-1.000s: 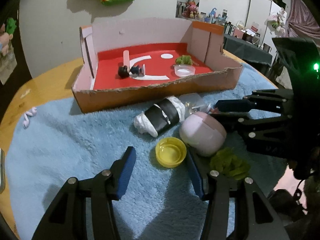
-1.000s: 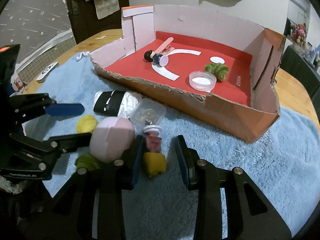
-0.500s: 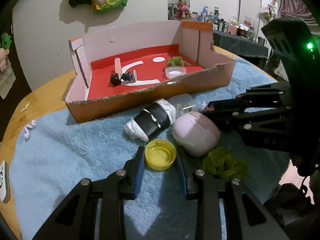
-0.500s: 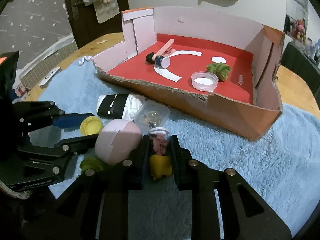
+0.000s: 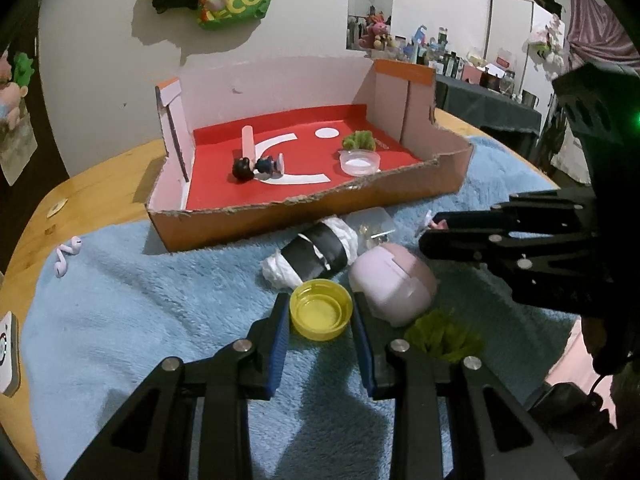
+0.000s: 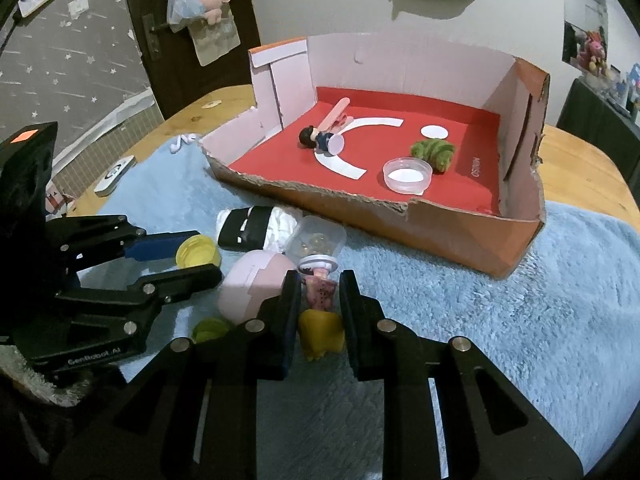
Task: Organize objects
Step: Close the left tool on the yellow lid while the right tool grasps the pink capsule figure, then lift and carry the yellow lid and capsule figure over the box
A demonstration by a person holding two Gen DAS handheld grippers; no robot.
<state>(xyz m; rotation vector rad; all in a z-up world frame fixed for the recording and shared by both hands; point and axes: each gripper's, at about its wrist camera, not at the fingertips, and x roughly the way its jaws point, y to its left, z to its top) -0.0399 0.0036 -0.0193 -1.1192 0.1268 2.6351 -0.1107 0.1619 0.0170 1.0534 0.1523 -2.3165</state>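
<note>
A yellow bottle cap point(image 5: 321, 311) lies open side up on the blue fleece mat point(image 5: 140, 300), and my left gripper point(image 5: 320, 316) is shut on it, blue pads against both sides. My right gripper point(image 6: 320, 294) is shut on a small pink figurine with a yellow end point(image 6: 320, 330). A torn cardboard box with a red floor point(image 5: 304, 216) stands behind. It holds a small doll point(image 5: 256, 167), a clear round cup point(image 5: 359, 161) and a green tuft point(image 5: 359, 140). The right gripper's tips point(image 5: 430, 234) show at the right of the left wrist view.
Between the grippers lie a pale pink egg-shaped case point(image 5: 394, 286), a black-and-white roll point(image 5: 312, 258), a clear plastic tub point(image 6: 320, 240) and a green tuft point(image 5: 442, 338). White earbuds point(image 5: 66, 256) and a small white device point(image 6: 116, 174) sit at the mat's left edge on the wooden table point(image 5: 100, 188).
The left jaws, wide apart around the yellow cap a second ago, have closed onto it. The right jaws have closed onto the pink figurine. Both hands have stayed nearly in place.
</note>
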